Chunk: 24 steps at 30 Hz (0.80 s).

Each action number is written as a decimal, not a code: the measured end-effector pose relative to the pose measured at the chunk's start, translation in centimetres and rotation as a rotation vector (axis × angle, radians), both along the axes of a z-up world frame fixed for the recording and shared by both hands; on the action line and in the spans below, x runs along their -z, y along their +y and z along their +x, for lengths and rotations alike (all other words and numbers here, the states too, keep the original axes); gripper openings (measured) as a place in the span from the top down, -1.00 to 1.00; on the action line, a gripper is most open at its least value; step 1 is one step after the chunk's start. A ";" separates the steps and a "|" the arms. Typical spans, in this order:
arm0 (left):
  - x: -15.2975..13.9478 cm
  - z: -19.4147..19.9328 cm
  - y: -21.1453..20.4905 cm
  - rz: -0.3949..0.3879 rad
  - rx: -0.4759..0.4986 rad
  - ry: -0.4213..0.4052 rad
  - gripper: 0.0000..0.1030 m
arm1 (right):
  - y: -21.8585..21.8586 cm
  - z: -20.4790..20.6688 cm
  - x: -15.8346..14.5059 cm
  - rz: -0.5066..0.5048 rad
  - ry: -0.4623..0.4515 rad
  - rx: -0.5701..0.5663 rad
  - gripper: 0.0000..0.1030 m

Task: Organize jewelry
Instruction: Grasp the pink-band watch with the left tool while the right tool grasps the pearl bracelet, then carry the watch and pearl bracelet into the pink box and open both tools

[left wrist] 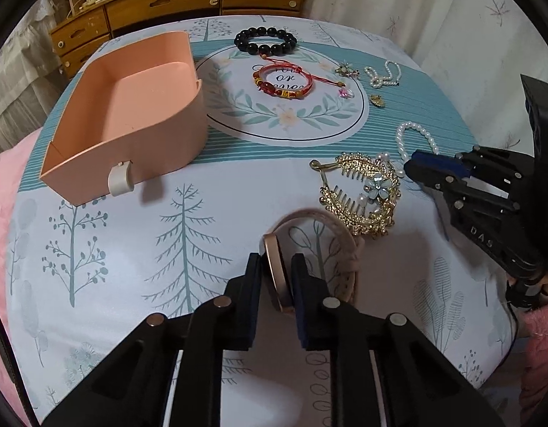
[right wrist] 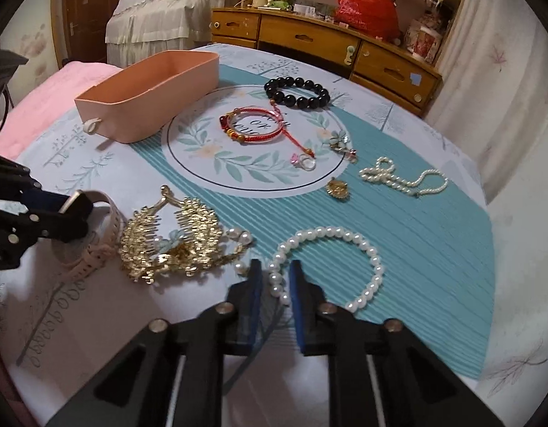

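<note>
Grippers straddle watch [left wrist: 279, 277] and pearl bracelet [right wrist: 327, 267]; tray [left wrist: 124, 114] stands apart.

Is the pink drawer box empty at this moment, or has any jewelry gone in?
Empty, as far as visible. The left wrist view looks down into the pink drawer box and shows only its bare floor; the pieces are all outside it on the tablecloth.

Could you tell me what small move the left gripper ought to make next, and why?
Probably close the last bit, then lift. The left gripper already straddles the pink watch, its case on edge between the pads, with slight gaps visible, and the watch rests on the tablecloth. The peach tray stands open to the left, so a firm grip should come first.
</note>
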<state>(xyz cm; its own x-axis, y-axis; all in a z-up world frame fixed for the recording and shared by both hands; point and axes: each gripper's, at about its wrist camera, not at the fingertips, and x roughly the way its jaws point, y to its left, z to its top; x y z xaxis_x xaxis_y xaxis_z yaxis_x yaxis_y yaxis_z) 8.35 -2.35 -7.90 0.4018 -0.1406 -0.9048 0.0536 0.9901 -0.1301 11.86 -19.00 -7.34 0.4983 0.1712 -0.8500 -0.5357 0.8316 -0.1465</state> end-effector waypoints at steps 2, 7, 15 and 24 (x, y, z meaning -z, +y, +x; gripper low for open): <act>0.0 0.0 0.1 -0.008 -0.002 0.003 0.82 | -0.2 0.4 -0.1 0.048 0.048 0.030 0.85; 0.0 -0.3 1.2 -0.123 -0.002 0.058 0.87 | -2.6 1.5 0.0 0.321 0.243 0.160 0.86; -2.5 -2.0 2.5 -0.107 0.011 0.013 0.87 | -3.5 0.1 -2.0 0.501 0.272 0.221 0.86; -7.6 -2.9 5.2 -0.073 0.039 -0.093 0.87 | -1.5 -0.5 -9.5 0.625 0.131 0.166 0.86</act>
